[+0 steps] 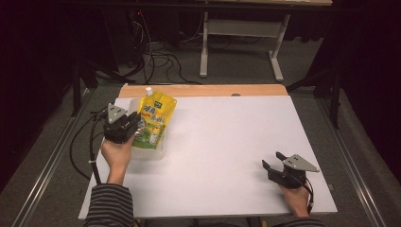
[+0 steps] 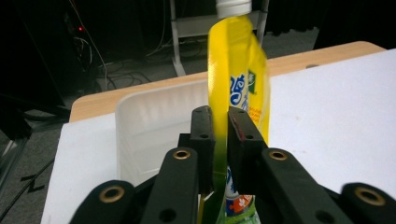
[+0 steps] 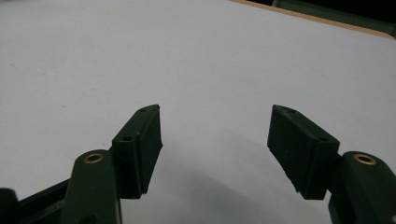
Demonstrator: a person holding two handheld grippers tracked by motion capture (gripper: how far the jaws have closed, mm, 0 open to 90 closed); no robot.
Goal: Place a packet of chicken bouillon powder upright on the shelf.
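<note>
High view: the left gripper has its jaws squeezed tight on a yellow pouch with a white cap. The pouch stands up, tipped a little, over the clear plastic tub. The tub is the landmark here. It sits near the left side of the white table.

I think the job now is to put the pouch in the tub or take it out. To do it well, move it straight up or down, slowly, so the bottom does not catch the tub's rim.

The left edge of the table is close to the tub, so do not swing that way. Right of the tub there is lots of bare table. The right gripper rests far right of the tub, jaws wide and holding nothing.
</note>
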